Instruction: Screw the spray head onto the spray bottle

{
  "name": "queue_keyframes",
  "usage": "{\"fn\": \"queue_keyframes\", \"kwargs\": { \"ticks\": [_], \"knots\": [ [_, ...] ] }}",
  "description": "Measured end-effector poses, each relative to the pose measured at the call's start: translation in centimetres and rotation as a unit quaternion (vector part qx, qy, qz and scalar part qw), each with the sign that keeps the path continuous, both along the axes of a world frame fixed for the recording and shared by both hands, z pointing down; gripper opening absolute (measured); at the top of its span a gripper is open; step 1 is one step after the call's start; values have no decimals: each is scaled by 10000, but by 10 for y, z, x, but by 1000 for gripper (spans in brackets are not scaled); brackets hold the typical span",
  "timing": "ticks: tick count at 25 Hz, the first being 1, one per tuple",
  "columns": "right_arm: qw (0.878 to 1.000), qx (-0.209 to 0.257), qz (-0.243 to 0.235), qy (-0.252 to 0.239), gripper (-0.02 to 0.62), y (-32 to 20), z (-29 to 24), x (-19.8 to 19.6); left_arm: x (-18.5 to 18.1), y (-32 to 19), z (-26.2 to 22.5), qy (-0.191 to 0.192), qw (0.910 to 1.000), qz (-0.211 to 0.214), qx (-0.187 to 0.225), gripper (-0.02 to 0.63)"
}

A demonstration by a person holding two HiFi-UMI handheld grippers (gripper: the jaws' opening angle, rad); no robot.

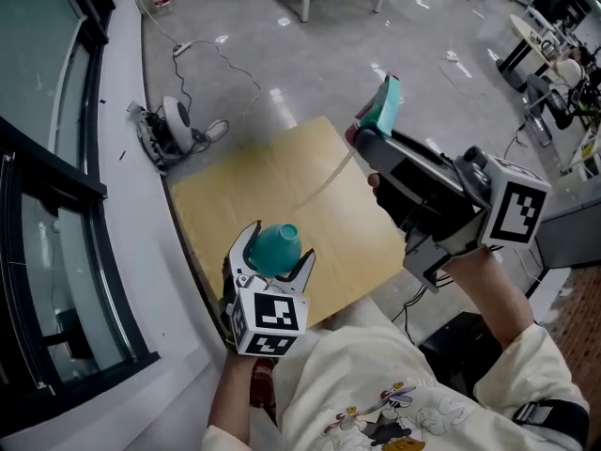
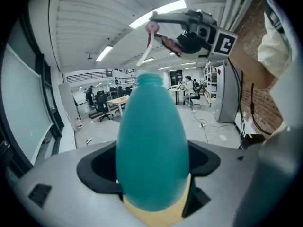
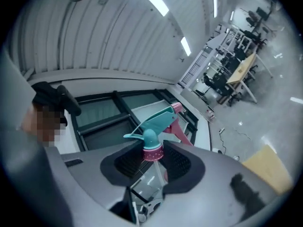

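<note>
The left gripper (image 1: pixel 274 257) clasps the spray bottle (image 2: pixel 151 145), base hidden by jaws; right gripper (image 1: pixel 369 142) clamps the spray head (image 3: pixel 153 130).

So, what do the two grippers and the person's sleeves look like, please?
The left gripper is light grey, the right gripper darker grey and black; both have black jaw pads. Each carries a white cube with black square markers: left cube, right cube. The person wears a cream top with a cartoon print and cream sleeves.
</note>
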State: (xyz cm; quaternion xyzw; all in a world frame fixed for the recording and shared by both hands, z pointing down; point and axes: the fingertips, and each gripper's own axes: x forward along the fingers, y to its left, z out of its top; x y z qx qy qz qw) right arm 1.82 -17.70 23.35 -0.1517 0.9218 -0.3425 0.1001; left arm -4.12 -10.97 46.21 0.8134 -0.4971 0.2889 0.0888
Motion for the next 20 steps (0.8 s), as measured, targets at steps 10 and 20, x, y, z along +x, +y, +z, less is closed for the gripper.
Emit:
{"fn": "queue_keyframes", "kwargs": {
  "ticks": [10, 20],
  "knots": [
    [9931, 893, -551, 516, 133, 50, -13, -23, 10, 5, -51, 118, 9977, 659, 84, 416],
    [9557, 1720, -2380, 189, 133, 113, -17, -35, 53, 61, -129, 1445, 9380, 3100, -563, 416]
  ]
}}
